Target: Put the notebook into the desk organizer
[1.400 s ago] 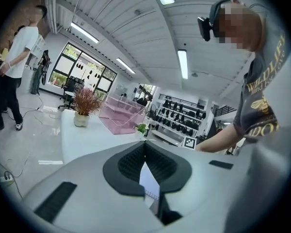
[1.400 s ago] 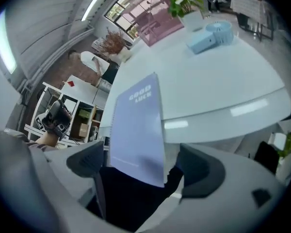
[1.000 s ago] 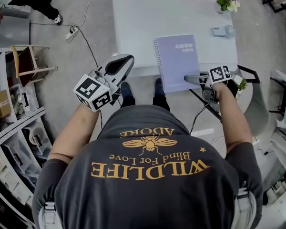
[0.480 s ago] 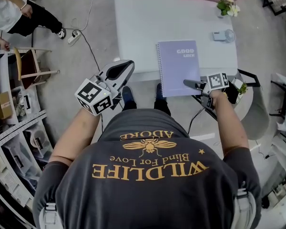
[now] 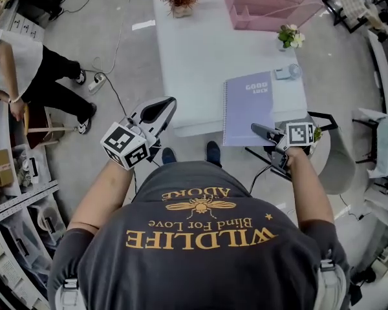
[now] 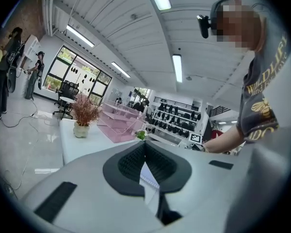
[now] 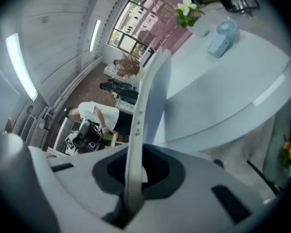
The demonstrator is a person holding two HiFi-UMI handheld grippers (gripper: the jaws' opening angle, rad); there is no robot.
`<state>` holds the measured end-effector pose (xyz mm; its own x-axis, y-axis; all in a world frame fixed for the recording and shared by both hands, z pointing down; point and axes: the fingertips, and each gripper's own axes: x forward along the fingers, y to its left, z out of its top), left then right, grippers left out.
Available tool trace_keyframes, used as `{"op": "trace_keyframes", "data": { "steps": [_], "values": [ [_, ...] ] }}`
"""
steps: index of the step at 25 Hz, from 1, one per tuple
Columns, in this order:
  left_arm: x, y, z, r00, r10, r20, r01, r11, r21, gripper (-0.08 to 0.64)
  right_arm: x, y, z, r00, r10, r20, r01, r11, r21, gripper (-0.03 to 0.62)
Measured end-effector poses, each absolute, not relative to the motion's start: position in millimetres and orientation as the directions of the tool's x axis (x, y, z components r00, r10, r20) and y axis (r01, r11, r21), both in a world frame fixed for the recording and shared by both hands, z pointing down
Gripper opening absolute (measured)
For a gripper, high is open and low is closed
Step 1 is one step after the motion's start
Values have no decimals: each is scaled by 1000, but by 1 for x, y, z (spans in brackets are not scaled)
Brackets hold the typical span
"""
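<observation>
White table [image 5: 194,63]: right gripper [image 5: 257,129], jaws having just closed, pinches notebook [image 5: 249,105] by its overhanging edge, presumably for carrying to pink organizer [image 5: 271,4]; left gripper [image 5: 167,103] pressed together.

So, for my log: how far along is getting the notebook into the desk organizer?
Done: the jaws of the right gripper have just been closing and now clamp the near edge of the notebook. In hand: that edge looks raised off the table. Left: carrying it to the desk organizer at the far end and slotting it in.
</observation>
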<state>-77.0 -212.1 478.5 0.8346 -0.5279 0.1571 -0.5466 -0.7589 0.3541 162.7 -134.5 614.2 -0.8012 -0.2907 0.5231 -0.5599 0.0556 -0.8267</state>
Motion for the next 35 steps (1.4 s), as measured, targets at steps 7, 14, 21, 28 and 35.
{"op": "trace_keyframes", "data": {
  "steps": [7,14,21,28,35],
  "values": [
    [-100,-227,430,868,-489,89,-493,-823,283,2,174,-196,505,-705,-591,393,-564,131,-815,31],
    [-88,-281,387,888,-454,74,-460,-876,149,2,216,-314,373,-523,-830,192,-556,162,-815,31],
    [-47,-363,360,852,-520,55,-521,-835,177,2,266,-462,287,-427,-903,53,-507,190,-841,31],
    [-17,-417,358,827,-557,77,-562,-811,162,2,287,-599,278,-355,-933,58,-458,119,-881,32],
    [-22,-442,374,804,-580,127,-594,-789,157,2,286,-685,306,-259,-956,140,-449,-9,-893,32]
  ]
}}
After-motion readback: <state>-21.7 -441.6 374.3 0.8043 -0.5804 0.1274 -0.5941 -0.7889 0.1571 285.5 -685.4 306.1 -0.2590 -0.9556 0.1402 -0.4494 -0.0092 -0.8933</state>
